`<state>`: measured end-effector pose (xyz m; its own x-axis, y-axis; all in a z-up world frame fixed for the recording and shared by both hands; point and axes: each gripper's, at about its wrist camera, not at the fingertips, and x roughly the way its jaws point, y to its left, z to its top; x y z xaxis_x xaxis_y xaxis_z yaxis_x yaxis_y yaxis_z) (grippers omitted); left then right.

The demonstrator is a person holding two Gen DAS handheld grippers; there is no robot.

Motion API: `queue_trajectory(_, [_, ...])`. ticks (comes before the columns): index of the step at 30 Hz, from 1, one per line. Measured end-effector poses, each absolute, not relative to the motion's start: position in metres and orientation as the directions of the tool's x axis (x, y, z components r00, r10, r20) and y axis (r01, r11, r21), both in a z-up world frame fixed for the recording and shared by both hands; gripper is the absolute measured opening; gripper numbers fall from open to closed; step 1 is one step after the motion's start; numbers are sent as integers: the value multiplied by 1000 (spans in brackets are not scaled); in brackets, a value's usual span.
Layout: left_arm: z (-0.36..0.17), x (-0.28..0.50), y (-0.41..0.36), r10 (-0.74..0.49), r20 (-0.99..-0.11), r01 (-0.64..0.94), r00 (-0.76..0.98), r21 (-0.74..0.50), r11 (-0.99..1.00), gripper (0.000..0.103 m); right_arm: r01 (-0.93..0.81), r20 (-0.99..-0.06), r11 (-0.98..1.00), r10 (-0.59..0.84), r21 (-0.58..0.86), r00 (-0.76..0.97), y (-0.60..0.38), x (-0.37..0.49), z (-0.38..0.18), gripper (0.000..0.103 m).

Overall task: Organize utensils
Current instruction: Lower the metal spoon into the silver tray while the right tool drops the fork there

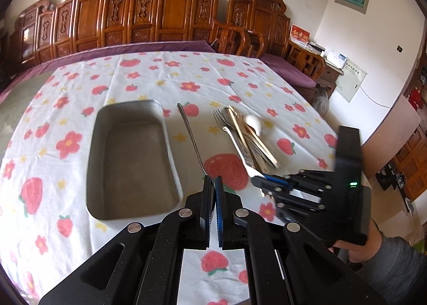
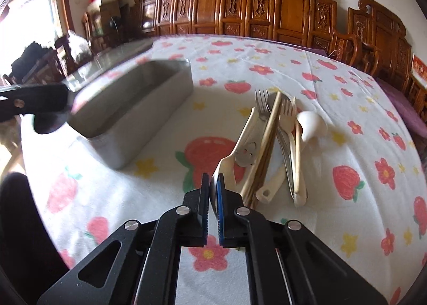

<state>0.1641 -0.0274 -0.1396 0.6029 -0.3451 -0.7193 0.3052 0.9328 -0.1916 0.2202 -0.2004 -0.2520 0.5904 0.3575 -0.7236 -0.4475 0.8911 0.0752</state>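
My left gripper is clamped on the bowl end of a metal spoon, whose handle sticks up and away over the strawberry-print tablecloth. To its left lies a metal tray. To the right, my right gripper pinches the near end of a utensil in the pile of utensils, where forks, chopsticks and a white spoon lie together.

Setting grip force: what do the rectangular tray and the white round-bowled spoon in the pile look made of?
Tray: apparently metal, likely stainless steel; dull grey brushed sheen, thin rolled rim. White spoon: probably ceramic, possibly melamine; opaque, smooth, glossy, thick-walled bowl.
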Motion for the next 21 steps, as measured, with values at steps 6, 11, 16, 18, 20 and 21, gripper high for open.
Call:
queue_trajectory(6, [-139,186,-12,-349,-705,308,618,-192,932,2,-455,-683,873,442,176,582,-204,215,-231,6])
queue_trajectory(11, [-147,205,-1,-330,-711,298,622,-175,938,2,-468,-686,877,409,112,602,-192,209,-223,6])
queue_trajectory(16, [-163,227,13,-289,-756,262,587,-161,952,2,-473,-685,878,388,72,616,-182,213,-213,6])
queue_trajectory(18, [-171,233,19,-280,-775,248,566,-164,955,2,-475,-682,877,389,69,619,-179,214,-209,6])
queue_trajectory(20, [-180,237,22,-271,-796,236,542,-166,957,2,-475,-681,877,390,71,620,-176,216,-206,6])
queue_trajectory(21, [-184,238,23,-265,-804,232,533,-162,959,2,-476,-680,876,393,74,619,-174,216,-204,6])
